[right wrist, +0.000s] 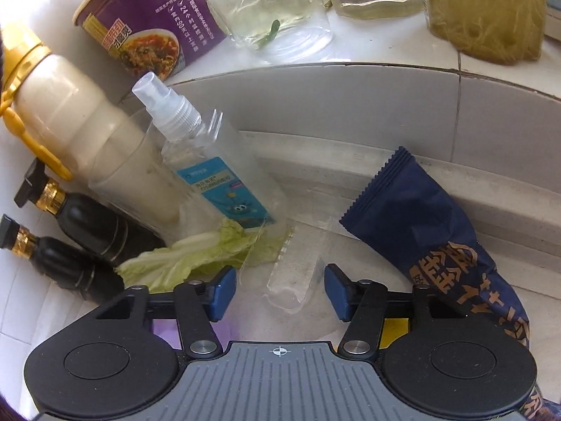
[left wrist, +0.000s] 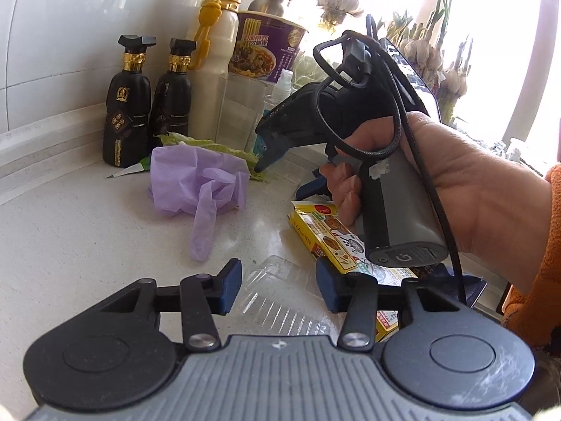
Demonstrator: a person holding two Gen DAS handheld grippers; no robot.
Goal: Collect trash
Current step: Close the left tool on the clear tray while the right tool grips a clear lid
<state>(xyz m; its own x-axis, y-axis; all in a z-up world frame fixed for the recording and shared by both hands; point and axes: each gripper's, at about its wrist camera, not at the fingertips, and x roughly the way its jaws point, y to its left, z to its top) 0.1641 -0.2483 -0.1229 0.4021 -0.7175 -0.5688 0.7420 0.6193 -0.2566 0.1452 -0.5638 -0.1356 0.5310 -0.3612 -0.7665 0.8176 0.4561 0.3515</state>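
your left gripper (left wrist: 278, 286) sits half open around a clear plastic tray (left wrist: 280, 301), pads not touching. your right gripper (right wrist: 278, 289) gapes over a clear wrapper (right wrist: 298, 270), beside the navy snack bag (right wrist: 434, 231).

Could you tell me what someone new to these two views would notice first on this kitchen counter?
The crumpled lilac plastic glove lying mid-counter stands out first, ahead of two black gold-collared bottles by the wall. Next comes the dark blue snack wrapper with orange lettering leaning on the ledge at the right, and the pale green cabbage leaf beneath a clear spray bottle with a blue label.
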